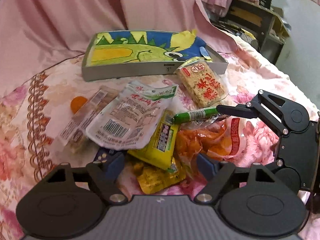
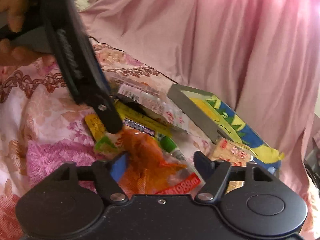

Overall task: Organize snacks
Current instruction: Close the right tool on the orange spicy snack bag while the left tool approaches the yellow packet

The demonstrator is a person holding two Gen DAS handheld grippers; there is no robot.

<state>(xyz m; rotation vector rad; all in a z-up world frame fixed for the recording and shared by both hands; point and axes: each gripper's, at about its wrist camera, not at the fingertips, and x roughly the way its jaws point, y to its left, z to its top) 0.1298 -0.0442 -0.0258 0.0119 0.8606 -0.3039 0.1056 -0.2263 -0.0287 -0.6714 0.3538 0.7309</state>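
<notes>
A heap of snack packets lies on a floral bedspread in front of a grey tray [image 1: 124, 71] lined with a dinosaur cloth. My left gripper [image 1: 160, 166] is open, low over a yellow packet [image 1: 158, 144] that lies between its blue pads without being pressed. My right gripper [image 2: 161, 167] is open around a crinkled orange packet [image 2: 148, 156], which fills the gap between its pads. In the left wrist view it comes in from the right, one finger [image 1: 230, 109] beside a green sausage [image 1: 196, 114]. A rice-cracker packet [image 1: 202, 84] leans on the tray. A white pouch [image 1: 128, 116] tops the heap.
Pink drapery [image 1: 100, 10] hangs behind the tray. A dark shelf unit [image 1: 258, 20] stands at the far right, off the bed. A clear wrapped bar [image 1: 86, 118] and an orange disc [image 1: 79, 102] lie left of the heap. A hand [image 2: 14, 20] holds the left gripper.
</notes>
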